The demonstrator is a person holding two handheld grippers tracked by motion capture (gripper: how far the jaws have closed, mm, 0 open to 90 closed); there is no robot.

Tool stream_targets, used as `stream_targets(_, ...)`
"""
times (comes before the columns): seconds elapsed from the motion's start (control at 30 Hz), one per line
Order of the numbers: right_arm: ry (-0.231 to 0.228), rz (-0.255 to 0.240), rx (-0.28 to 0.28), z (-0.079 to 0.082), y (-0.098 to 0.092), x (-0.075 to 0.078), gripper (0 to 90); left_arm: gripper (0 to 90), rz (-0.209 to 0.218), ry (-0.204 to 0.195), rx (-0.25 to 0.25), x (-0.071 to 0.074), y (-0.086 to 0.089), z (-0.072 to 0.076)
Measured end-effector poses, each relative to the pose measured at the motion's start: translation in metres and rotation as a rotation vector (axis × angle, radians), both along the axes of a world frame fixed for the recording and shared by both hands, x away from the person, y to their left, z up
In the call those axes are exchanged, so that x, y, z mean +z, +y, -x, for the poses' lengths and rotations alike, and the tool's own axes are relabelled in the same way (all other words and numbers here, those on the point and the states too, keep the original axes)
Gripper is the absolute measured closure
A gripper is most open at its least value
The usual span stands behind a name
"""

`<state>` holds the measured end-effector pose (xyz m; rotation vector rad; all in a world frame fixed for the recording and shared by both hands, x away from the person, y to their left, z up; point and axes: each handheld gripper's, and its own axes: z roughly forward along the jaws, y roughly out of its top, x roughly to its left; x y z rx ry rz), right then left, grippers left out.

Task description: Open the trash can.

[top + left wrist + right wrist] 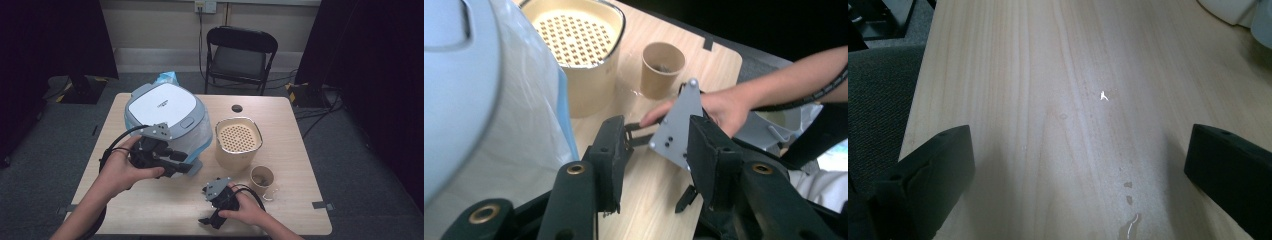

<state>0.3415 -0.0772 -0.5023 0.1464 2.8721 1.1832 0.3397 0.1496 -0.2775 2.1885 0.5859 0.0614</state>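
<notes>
The white and grey appliance (162, 107), wrapped in clear plastic, is sitting at centre left of the high view on the wooden table (280, 112). The left gripper (187, 167) is hovering just at its lower edge, jaws partly apart with nothing between them. To the right, a beige perforated container (238, 137) is standing beside a paper cup (262, 178). At lower centre the right gripper (210, 220) is lying low over the bare tabletop, jaws standing wide and holding nothing.
</notes>
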Motion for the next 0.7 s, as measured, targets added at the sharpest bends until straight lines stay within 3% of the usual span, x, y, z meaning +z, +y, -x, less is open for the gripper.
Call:
stream_targets(0.37, 0.000, 0.000, -0.002, 0.000, 0.000, 0.000, 0.0, 63.7, 0.019, -0.009, 0.058, 0.018, -0.002, -0.009)
stream_targets(0.53, 0.000, 0.000, -0.001, 0.000, 0.000, 0.000, 0.0, 72.5, 0.012, 0.012, 0.111, 0.023, -0.003, -0.016)
stream_targets(0.7, -0.001, -0.001, -0.001, 0.000, 0.000, 0.000, 0.0, 75.6, 0.001, 0.019, 0.136, 0.025, -0.003, -0.021)
